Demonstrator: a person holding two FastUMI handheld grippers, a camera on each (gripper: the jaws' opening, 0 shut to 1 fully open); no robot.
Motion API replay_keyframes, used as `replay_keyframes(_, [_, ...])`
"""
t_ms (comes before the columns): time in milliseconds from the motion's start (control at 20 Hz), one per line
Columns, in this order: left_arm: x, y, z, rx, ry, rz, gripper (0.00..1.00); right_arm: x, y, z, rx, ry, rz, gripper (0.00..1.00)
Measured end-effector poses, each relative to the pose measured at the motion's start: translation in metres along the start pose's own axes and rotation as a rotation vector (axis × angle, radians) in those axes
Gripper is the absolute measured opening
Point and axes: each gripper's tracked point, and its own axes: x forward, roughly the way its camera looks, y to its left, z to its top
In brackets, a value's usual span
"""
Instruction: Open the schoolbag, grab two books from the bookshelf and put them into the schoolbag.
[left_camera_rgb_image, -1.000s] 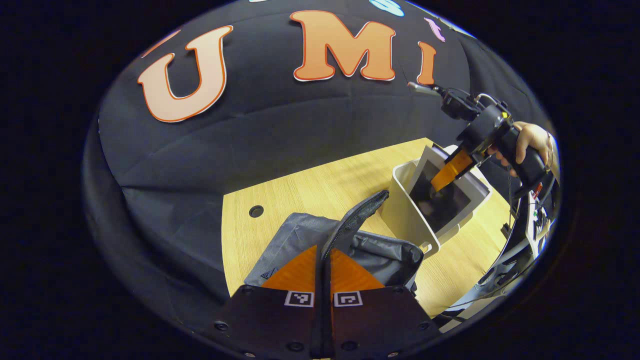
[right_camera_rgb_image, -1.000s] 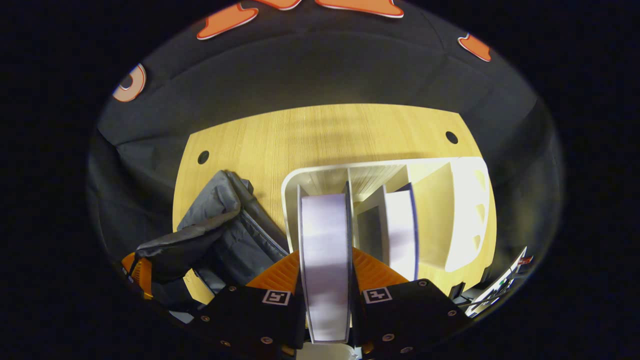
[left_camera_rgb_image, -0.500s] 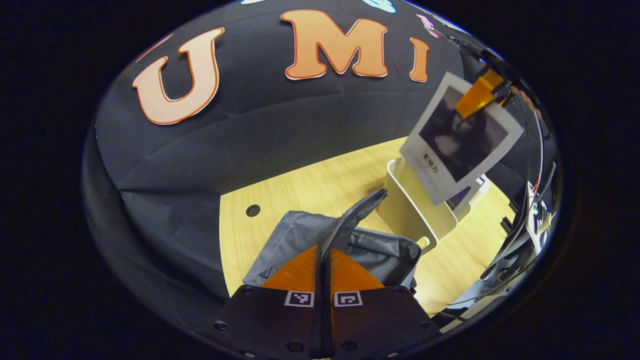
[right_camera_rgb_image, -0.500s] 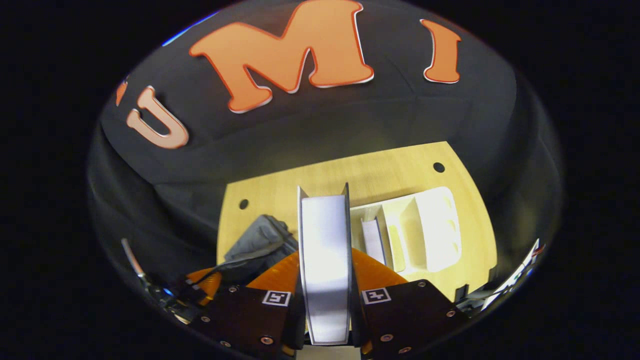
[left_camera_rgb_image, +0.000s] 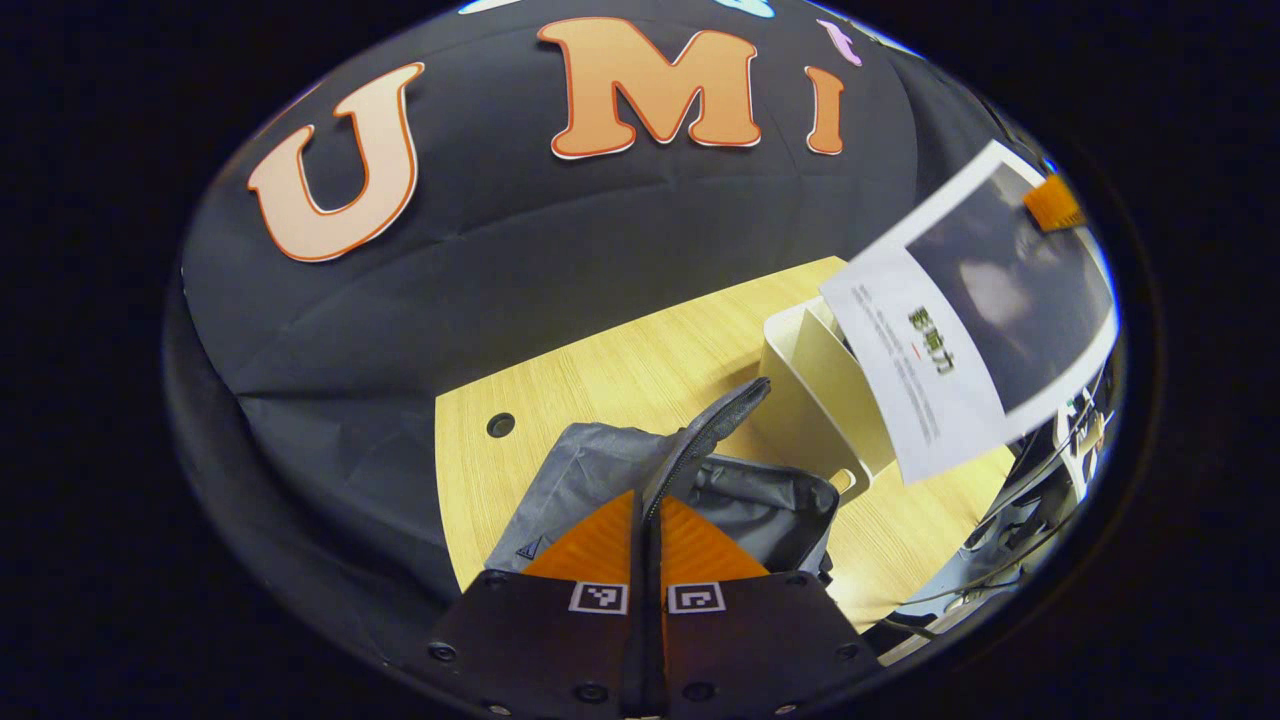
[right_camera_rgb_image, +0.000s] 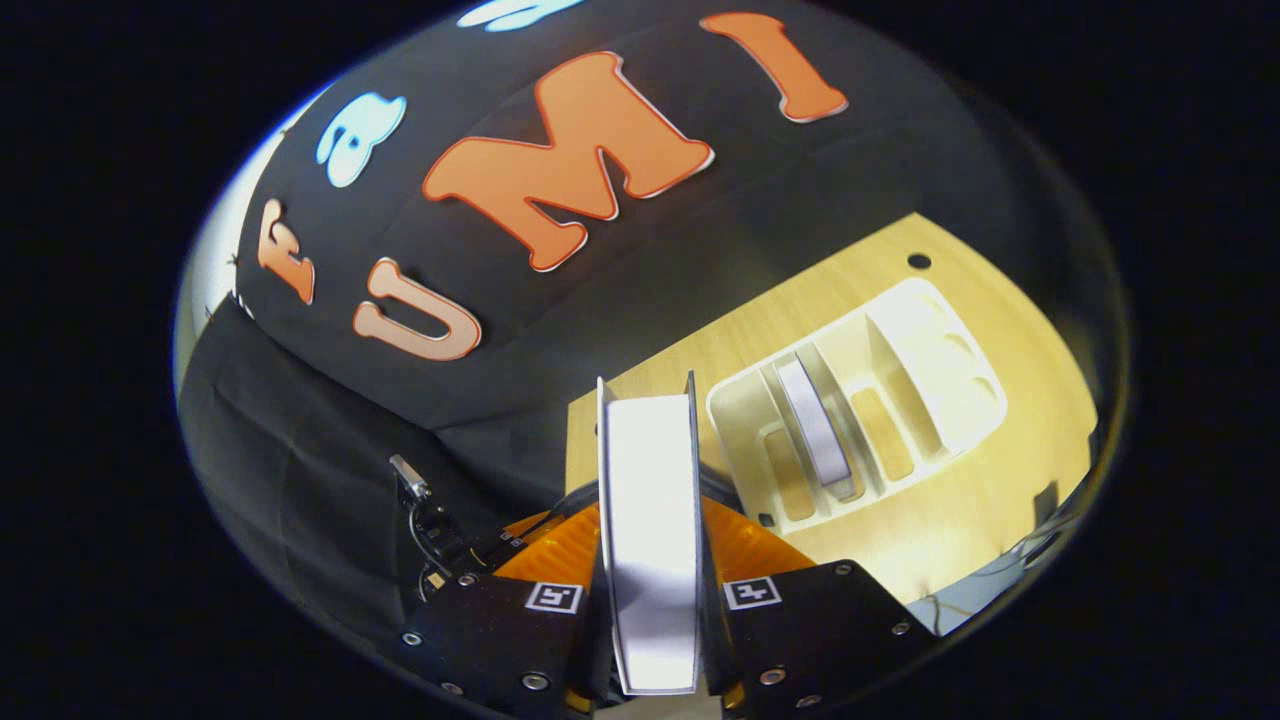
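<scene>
In the left gripper view my left gripper (left_camera_rgb_image: 647, 520) is shut on the dark zipper edge (left_camera_rgb_image: 715, 432) of the grey schoolbag (left_camera_rgb_image: 600, 470), holding its mouth open on the wooden table (left_camera_rgb_image: 610, 380). A white-covered book (left_camera_rgb_image: 975, 320) with a dark picture hangs in the air right of the bag, over the white bookshelf (left_camera_rgb_image: 815, 395). In the right gripper view my right gripper (right_camera_rgb_image: 650, 540) is shut on that book (right_camera_rgb_image: 650, 530), seen edge-on. A second book (right_camera_rgb_image: 815, 420) stands in a slot of the bookshelf (right_camera_rgb_image: 880, 390) below.
Round cable holes (left_camera_rgb_image: 500, 425) (right_camera_rgb_image: 918, 262) sit in the table near its far edge. Cables and equipment (left_camera_rgb_image: 1040, 480) lie beyond the table's right side. The booth's black cloth wall rises behind the table.
My right gripper has lifted the book out of the bookshelf and carried it up and toward the bag. The left gripper keeps hold of the bag's zipper edge.
</scene>
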Motion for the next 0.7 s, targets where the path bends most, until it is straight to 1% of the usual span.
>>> replay_keyframes(200, [0.001,-0.001,0.005,0.010,0.006,0.006,0.00,0.032,-0.022,-0.037,0.224,-0.007,0.113,0.36])
replay_keyframes(350, [0.003,-0.002,0.009,0.023,0.002,0.008,0.01,0.055,-0.044,-0.067,0.353,-0.019,0.173,0.36])
replay_keyframes(450, [0.002,-0.004,0.010,0.034,0.010,0.005,0.01,0.081,-0.055,-0.084,0.432,-0.014,0.183,0.36])
replay_keyframes(550, [-0.001,-0.006,0.013,0.053,0.010,0.006,0.01,0.104,-0.058,-0.101,0.480,-0.009,0.196,0.36])
replay_keyframes(700, [-0.003,-0.006,0.018,0.068,0.004,0.018,0.01,0.138,-0.059,-0.119,0.505,0.004,0.173,0.36])
